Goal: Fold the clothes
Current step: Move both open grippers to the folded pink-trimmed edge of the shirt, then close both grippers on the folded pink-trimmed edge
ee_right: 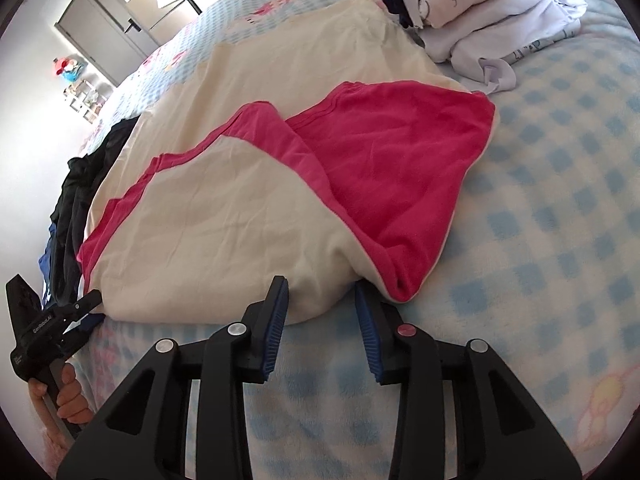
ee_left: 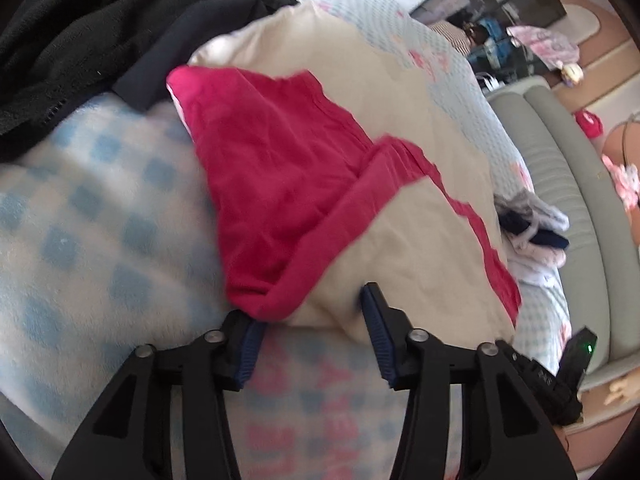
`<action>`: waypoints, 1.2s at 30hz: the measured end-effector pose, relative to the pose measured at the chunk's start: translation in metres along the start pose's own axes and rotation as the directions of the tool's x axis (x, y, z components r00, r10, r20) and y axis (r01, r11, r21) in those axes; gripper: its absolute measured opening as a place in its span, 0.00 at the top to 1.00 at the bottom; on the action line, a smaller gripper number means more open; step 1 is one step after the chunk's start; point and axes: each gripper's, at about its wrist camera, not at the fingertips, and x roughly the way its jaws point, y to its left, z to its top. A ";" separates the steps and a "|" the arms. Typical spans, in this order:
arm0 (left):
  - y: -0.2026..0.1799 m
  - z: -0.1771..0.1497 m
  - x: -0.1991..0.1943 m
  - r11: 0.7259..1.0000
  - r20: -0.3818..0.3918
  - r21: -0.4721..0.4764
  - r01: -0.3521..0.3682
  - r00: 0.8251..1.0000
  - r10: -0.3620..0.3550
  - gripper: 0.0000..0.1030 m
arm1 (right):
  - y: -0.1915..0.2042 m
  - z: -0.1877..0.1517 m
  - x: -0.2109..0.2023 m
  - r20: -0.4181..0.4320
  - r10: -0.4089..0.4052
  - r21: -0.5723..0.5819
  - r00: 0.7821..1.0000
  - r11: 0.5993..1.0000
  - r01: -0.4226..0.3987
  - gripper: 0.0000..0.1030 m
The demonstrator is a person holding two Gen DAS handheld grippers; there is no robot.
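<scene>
Cream and pink garment (ee_right: 224,208) spread on the bed.

It is laid flat with slight wrinkles; a pink sleeve (ee_right: 400,168) is folded over the cream body, and pink trim is seen along the opposite edge.

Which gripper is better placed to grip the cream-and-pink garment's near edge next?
Probably right: the right gripper is open with the cream-and-pink cotton garment edge between its fingers; the left gripper straddles only a pink corner.

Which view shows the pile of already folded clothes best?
The right wrist view: the folded pile sits sharp and unobstructed at top right on the checked blanket. The left wrist view shows only a small, blurred part.
</scene>
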 end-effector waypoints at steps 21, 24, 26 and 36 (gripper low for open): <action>0.020 -0.009 -0.012 0.988 -0.017 -0.079 0.133 0.991 -0.135 0.55 | 0.001 -0.004 -0.014 0.048 -0.033 -0.021 0.998 0.999 0.034 0.67; 0.017 -0.012 -0.010 0.992 0.003 -0.069 0.105 0.995 -0.105 0.55 | 0.000 -0.004 -0.012 0.055 -0.026 0.003 0.998 1.000 0.025 0.68; 0.018 -0.014 -0.010 0.991 0.020 -0.083 0.107 0.994 -0.105 0.56 | 0.001 -0.005 -0.012 0.066 -0.043 -0.013 0.997 0.999 0.044 0.69; 0.010 -0.011 0.000 0.981 0.061 -0.123 0.150 0.988 -0.143 0.56 | -0.005 -0.001 0.003 0.019 0.026 0.051 0.999 0.998 -0.027 0.62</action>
